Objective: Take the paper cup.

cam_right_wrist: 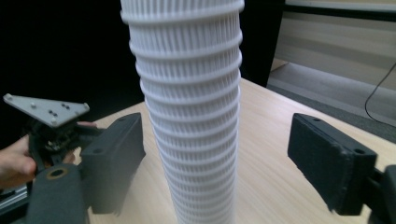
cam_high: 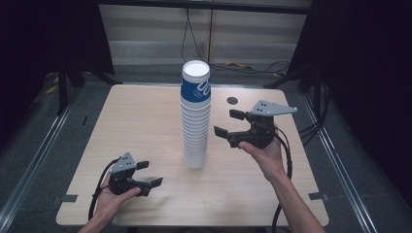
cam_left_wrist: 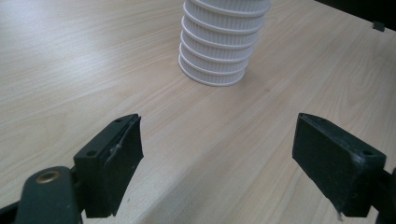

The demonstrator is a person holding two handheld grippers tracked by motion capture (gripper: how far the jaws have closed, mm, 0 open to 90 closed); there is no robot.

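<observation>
A tall stack of white ribbed paper cups stands upright in the middle of the wooden table; its top cup carries a blue band. My right gripper is raised just right of the stack, open, its jaws pointing at the stack's mid height. The right gripper view looks at the cup stack rising between and beyond the open jaws, apart from them. My left gripper rests low near the front left, open and empty. Its own view has the stack's base ahead.
A small dark round disc lies on the table behind the right gripper. Cables run along the floor at the back. Metal rails flank the table on both sides. Bare wood spreads across the left half.
</observation>
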